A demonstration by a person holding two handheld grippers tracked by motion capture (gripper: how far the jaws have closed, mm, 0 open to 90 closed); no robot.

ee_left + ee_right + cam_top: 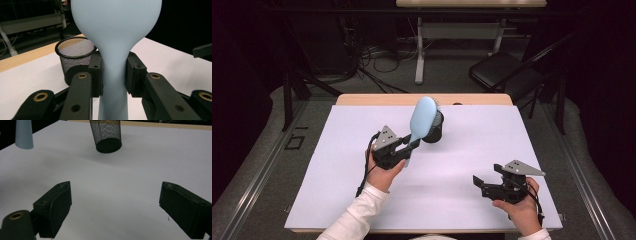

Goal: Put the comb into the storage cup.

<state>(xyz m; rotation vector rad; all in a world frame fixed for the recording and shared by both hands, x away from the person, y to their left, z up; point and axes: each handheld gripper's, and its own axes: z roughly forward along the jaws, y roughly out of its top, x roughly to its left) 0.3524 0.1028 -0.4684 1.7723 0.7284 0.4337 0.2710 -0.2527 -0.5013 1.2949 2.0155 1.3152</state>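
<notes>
Pale blue, my hairbrush [422,119] sits clamped by its handle in my left claw [408,146], its head tilted up over the black mesh cup [433,131] at the far middle of the desk [362,200]. My right claw [480,182] hovers near the desk's near right edge, jaws spread wide on nothing, with bare white surface between it and the cup.

Surface [362,200] evenly lit, bright; surroundings dark. Soft shadows under cup [108,135]. Near jaws slightly blurred.
</notes>
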